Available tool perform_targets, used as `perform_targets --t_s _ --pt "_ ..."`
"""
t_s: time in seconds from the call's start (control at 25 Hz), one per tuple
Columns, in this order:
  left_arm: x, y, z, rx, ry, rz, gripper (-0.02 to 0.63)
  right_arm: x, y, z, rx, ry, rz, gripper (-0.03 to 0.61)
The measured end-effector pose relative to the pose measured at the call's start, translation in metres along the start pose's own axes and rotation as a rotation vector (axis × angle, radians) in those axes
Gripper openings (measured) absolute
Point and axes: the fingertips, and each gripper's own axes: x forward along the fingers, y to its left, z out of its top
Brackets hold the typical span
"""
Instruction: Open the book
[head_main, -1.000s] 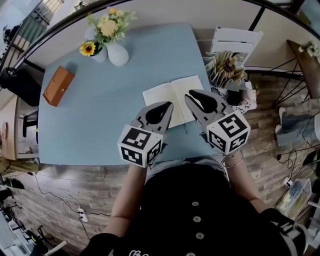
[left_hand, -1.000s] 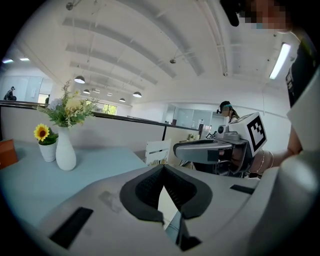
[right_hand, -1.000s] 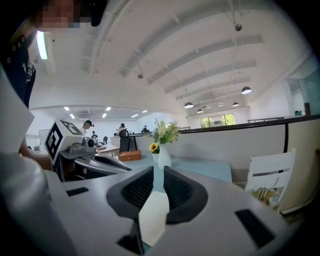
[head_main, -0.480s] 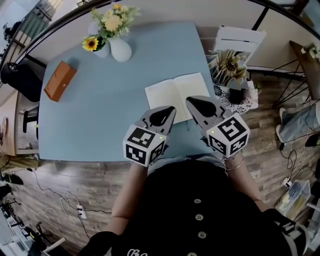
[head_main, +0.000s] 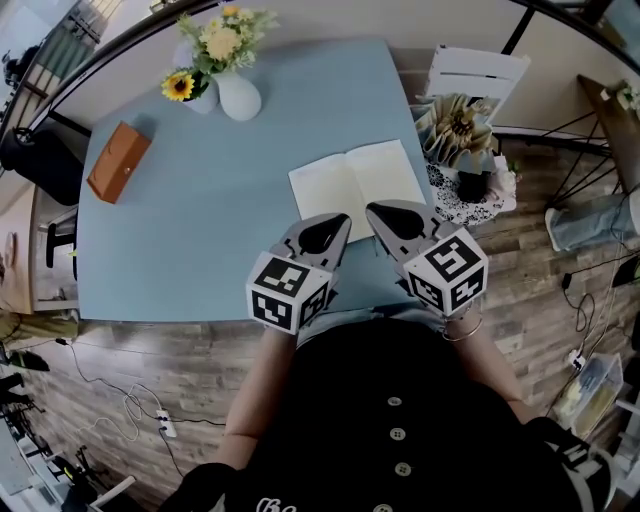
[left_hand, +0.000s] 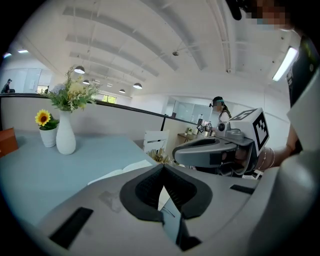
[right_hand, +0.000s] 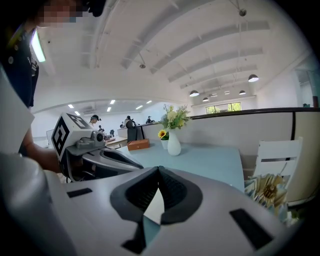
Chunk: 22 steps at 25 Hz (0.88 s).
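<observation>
My left claw (left_hand: 163, 167) is pinched shut, its two dark pads meeting at the tips with nothing gripped between them. Below the tips only a thin wedge of white page and blue tabletop shows through. My right claw (right_hand: 159, 170) is the same: pads together at the tips, empty, with a sliver of page and table behind them. The two claws sit side by side over the near edge of the table (head_main: 200, 240), close to each other but not touching, both pointing away from me.

The book (head_main: 355, 178) lies flat and already open on the right half of the table, two pale pages facing up with the fold running away from me. From the head view my claw tips overlap its near edge, the left one at the near left corner and the right one at the near right (I cannot tell whether either tip rests on the paper or hangs just above it).

Far off on the left part of the table stands a white vase (head_main: 237, 95) of pale flowers, with a sunflower (head_main: 178, 88) in a small pot just to its left. A brown case (head_main: 117, 163) lies alone near the left edge, well apart from the book. Beyond the table's far right corner is a white chair (head_main: 475, 72).
</observation>
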Motion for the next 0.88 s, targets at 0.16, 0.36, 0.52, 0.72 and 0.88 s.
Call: perform_targets --t_s 0.16,0.36,0.52,0.72,0.88 --pt "0.001 -0.003 -0.007 -0.007 0.01 0.001 0.012 -0.001 0.004 -0.009 0.007 0.016 0.009 0.002" --pt "0.002 -0.004 -0.011 -0.017 0.028 0.001 0.012 -0.001 0.01 -0.011 0.004 0.016 0.034 0.002" --pt "0.004 -0.004 -0.017 -0.038 0.034 0.004 0.012 -0.003 0.016 -0.015 0.008 0.012 0.066 0.002" --pt "0.002 0.001 -0.025 -0.053 0.047 0.041 0.012 -0.002 0.015 -0.019 0.009 0.012 0.053 0.002" --pt "-0.001 0.002 -0.031 -0.053 0.052 0.053 0.012 -0.003 0.013 -0.021 0.006 0.007 0.031 0.002"
